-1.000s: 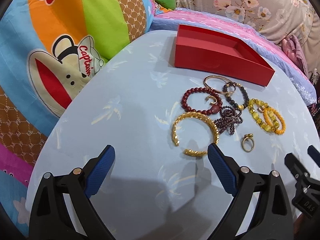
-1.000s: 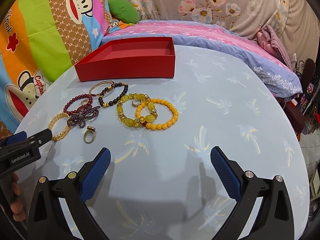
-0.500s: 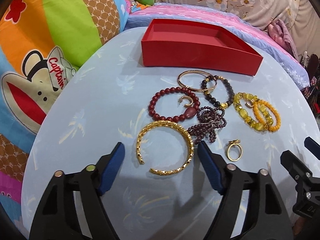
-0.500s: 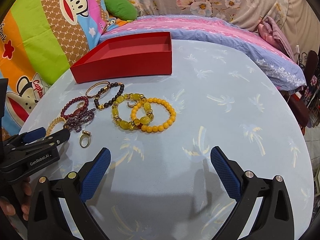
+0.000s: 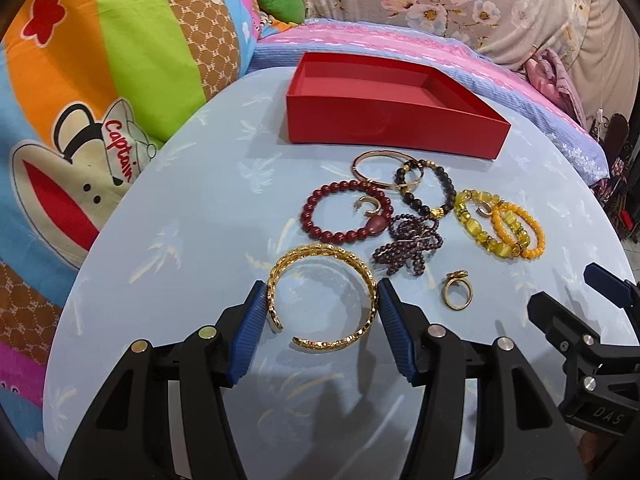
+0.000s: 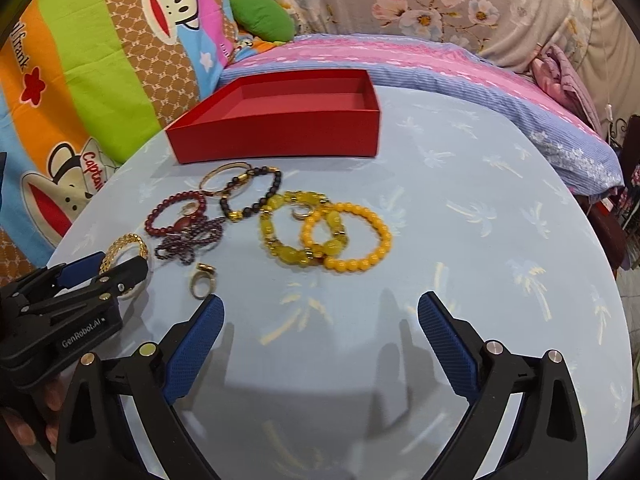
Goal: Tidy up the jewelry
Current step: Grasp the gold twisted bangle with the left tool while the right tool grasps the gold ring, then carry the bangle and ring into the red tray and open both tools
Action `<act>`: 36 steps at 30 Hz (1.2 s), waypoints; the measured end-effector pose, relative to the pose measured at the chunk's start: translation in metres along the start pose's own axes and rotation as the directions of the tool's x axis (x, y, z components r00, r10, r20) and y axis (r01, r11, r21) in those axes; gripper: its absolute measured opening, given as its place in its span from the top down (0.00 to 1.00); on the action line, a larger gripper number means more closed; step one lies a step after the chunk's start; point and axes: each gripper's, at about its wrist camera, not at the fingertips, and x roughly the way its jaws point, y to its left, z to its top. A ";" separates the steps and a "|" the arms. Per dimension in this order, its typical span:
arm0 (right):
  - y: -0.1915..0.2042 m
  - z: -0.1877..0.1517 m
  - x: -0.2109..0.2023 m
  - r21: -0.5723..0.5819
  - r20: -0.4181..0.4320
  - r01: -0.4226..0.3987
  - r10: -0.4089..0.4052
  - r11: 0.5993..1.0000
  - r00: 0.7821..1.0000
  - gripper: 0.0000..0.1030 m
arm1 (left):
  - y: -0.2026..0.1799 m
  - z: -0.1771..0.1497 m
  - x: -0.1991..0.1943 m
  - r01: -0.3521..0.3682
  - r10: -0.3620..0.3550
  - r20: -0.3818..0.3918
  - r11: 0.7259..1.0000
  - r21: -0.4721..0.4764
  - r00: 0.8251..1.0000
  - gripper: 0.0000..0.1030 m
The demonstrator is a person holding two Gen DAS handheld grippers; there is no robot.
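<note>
Two grippers worked over a round table [image 5: 192, 216] with a pale blue cloth, and we kept them side by side. At the far left lay bright cartoon bedding [image 5: 92, 128], pressed against the table's edge. Next came our left gripper [image 5: 322, 300], its jaws partly closed around the gold cuff [image 5: 320, 276]: in the left wrist view each blue pad sat at an outer side of the cuff, touching it or nearly so, and the cuff still lay flat on the cloth. We could not tell whether the pads pressed it firmly. Just beyond the cuff lay the dark red bead bracelet [image 5: 346, 214] with a small gold piece inside its ring, and beside it a tangle of purple beads [image 5: 408, 246]. Behind these stood the open red box [image 5: 396, 130], with nothing visible inside it. In front of the box a thin gold bangle [image 5: 380, 168] overlapped a black bead bracelet [image 5: 426, 190]. A gold ring [image 5: 457, 295] sat alone, near the purple beads. Further right, the yellow bracelet [image 6: 292, 232] and the orange bead bracelet [image 6: 348, 238] lay interlinked. Our right gripper [image 6: 320, 312] hovered over bare cloth just short of these two, its jaws spread wide and holding nothing. Beyond the table on the right ran a pink and blue bedsheet [image 6: 460, 68].
</note>
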 end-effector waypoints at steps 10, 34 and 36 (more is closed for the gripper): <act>0.039 0.008 0.021 -0.062 -0.046 -0.035 0.033 0.997 0.998 0.22 | 0.017 -0.009 -0.006 -0.010 0.010 0.004 1.000 -0.026 1.000 0.48; 0.057 0.015 0.035 -0.058 -0.083 -0.086 0.081 0.995 0.993 0.82 | 0.036 -0.012 -0.007 0.013 -0.013 0.004 0.997 -0.073 1.000 0.48; 0.051 0.015 0.035 -0.031 -0.088 -0.109 0.106 0.994 0.990 0.82 | 0.035 -0.012 -0.007 0.012 -0.011 0.003 0.997 -0.072 1.000 0.48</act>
